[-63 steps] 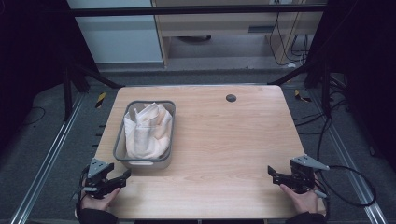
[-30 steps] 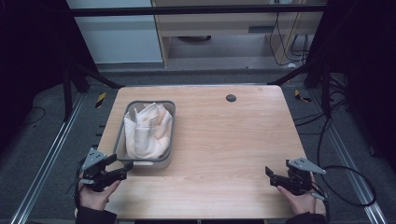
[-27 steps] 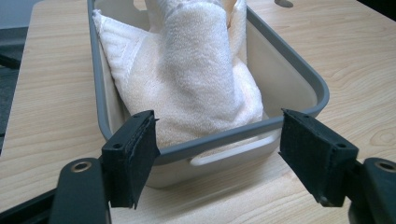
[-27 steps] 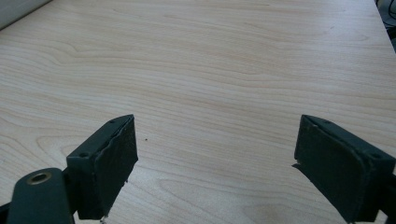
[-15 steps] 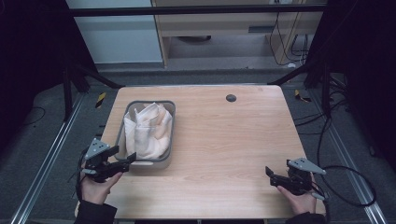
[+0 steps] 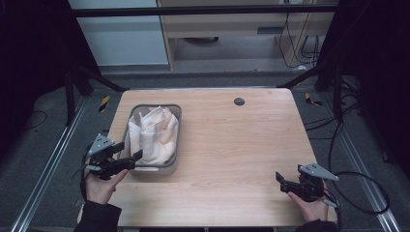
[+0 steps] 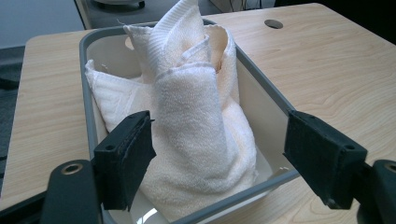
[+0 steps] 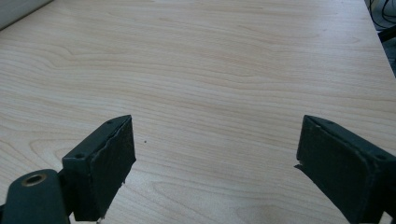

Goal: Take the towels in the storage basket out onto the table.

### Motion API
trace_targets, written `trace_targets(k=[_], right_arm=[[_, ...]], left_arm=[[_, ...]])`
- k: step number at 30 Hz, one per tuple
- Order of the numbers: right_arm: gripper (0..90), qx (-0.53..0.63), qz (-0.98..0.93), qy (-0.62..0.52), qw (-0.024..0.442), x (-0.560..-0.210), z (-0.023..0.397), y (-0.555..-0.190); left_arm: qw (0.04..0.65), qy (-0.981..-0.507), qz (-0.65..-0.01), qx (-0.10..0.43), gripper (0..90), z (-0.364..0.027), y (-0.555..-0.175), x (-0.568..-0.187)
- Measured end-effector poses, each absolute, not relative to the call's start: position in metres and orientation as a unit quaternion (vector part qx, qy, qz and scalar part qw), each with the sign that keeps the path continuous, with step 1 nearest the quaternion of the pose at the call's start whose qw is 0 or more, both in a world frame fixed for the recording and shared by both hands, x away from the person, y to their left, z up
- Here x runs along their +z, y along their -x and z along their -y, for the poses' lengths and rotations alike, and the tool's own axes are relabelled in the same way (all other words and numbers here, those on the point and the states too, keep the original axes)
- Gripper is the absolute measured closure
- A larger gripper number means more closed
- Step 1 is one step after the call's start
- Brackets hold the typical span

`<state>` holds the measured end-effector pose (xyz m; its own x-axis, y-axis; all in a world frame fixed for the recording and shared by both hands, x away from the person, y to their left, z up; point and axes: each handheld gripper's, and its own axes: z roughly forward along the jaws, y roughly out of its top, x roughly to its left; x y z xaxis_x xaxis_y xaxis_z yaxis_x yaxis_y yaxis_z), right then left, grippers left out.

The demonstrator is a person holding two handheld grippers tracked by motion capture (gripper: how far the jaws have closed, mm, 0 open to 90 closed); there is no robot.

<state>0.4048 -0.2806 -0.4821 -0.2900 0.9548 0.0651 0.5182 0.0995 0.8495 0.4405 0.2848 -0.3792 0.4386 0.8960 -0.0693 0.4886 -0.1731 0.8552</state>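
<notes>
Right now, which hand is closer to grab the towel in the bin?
Left. The left tongs hover at the near rim of the grey bin, open, aimed at the cream towel. The right tongs sit open at the table's far near-right corner, over bare wood.

My left gripper (image 6: 137, 155) hangs at the near rim of the bin (image 6: 177, 140), jaws wide and just opened further, nothing between them. The bin's grey walls fence the towel (image 7: 196, 121), which rises above the rim, so the only way in is from above. To the bin's right the table (image 6: 241, 159) is bare wood up to my right gripper (image 6: 279, 179), save a small dark hole (image 6: 239, 101) near the far edge.
</notes>
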Motion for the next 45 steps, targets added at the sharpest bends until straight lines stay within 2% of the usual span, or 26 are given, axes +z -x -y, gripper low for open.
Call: trace_targets(k=[24, 45], right_arm=[[11.7, 0.400, -0.697, -0.533, 0.265, -0.483, 0.280, -0.405], [11.7, 0.392, -0.705, -0.530, 0.262, -0.486, 0.279, -0.407]], left_arm=[[0.402, -0.741, -0.490, 0.224, 21.0, -0.271, -0.482, -0.384], [0.351, -0.760, -0.503, 0.215, 19.4, -0.259, -0.511, -0.401]])
